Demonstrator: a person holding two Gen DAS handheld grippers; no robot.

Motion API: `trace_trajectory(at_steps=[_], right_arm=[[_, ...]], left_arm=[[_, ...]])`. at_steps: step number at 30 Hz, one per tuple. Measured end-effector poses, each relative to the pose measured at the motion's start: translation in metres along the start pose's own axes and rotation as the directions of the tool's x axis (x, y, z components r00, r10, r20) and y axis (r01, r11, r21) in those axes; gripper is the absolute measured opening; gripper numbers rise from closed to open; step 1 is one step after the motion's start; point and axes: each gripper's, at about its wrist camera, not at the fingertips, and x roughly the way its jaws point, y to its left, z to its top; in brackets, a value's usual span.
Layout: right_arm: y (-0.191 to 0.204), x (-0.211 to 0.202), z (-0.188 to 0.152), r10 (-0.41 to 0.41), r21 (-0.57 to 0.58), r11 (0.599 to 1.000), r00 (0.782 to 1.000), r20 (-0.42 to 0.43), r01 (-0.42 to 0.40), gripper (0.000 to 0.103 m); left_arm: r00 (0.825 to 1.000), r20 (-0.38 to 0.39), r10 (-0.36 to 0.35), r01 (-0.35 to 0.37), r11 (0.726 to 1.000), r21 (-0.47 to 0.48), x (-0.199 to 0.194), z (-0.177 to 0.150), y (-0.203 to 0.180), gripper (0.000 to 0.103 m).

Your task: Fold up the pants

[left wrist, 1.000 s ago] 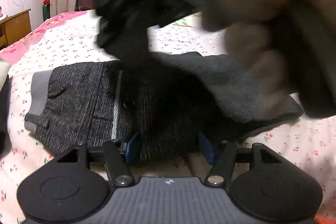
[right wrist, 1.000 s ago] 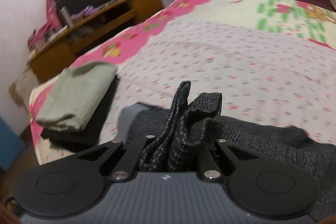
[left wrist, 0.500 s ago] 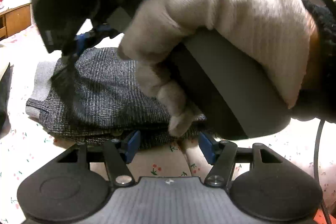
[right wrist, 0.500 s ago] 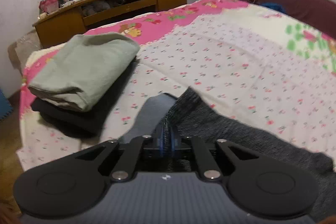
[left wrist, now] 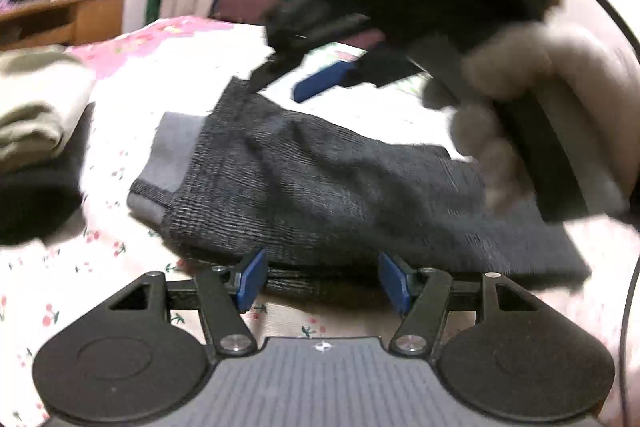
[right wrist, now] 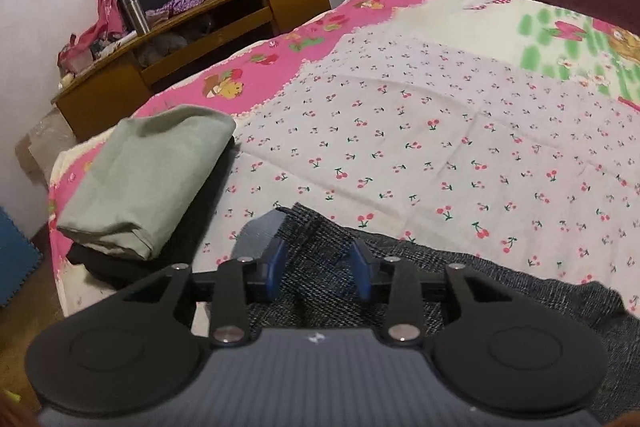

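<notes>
The dark grey pants [left wrist: 320,183] lie folded on the cherry-print bedsheet [right wrist: 440,147], their light grey waistband [left wrist: 168,155] turned toward a stack of folded clothes [right wrist: 152,179] near the bed's edge, with a wooden desk [right wrist: 208,27] beyond against the wall. The left gripper [left wrist: 322,281] sits low at the near edge of the pants, its blue pads spread wide with nothing between them. The right gripper [right wrist: 318,267], held in a gloved hand [left wrist: 532,99] that blocks much of the left wrist view, hovers over the waistband corner with its jaws apart and empty.
</notes>
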Motion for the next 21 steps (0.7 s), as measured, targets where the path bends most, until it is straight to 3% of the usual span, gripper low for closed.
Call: trace_trajectory(at_steps=[4, 9, 13, 15, 19, 20, 21], right_arm=[[-0.009, 0.001, 0.004, 0.008, -0.074, 0.997, 1.000, -0.015, -0.009, 0.053], [-0.025, 0.005, 0.011, 0.045, -0.203, 0.978, 0.998, -0.046, -0.053, 0.063], [-0.032, 0.024, 0.017, 0.092, -0.267, 0.956, 0.990, -0.106, -0.117, 0.064], [-0.035, 0.038, 0.021, 0.121, -0.263, 0.953, 0.983, -0.138, -0.154, 0.065], [-0.044, 0.065, 0.021, 0.233, -0.177, 0.945, 0.946, -0.225, -0.275, 0.064], [-0.043, 0.066, 0.020, 0.238, -0.182, 0.942, 0.944, -0.227, -0.281, 0.060], [-0.041, 0.065, 0.018, 0.252, -0.199, 0.933, 0.940, -0.230, -0.299, 0.042]], left_arm=[[0.999, 0.029, -0.017, 0.021, 0.991, -0.132, 0.004, -0.005, 0.008, 0.077], [0.997, 0.076, 0.019, -0.008, 0.990, -0.143, 0.008, -0.007, 0.003, 0.078], [0.996, 0.090, 0.022, -0.007, 0.986, -0.164, 0.008, -0.014, 0.006, 0.078], [0.996, 0.086, 0.028, -0.013, 0.985, -0.173, 0.008, -0.015, 0.008, 0.078], [0.997, 0.068, 0.035, -0.023, 0.986, -0.166, 0.012, -0.011, 0.002, 0.083], [0.997, 0.066, 0.039, -0.028, 0.987, -0.161, 0.014, -0.011, 0.001, 0.083], [0.997, 0.066, 0.042, -0.032, 0.988, -0.153, 0.015, -0.012, 0.000, 0.083]])
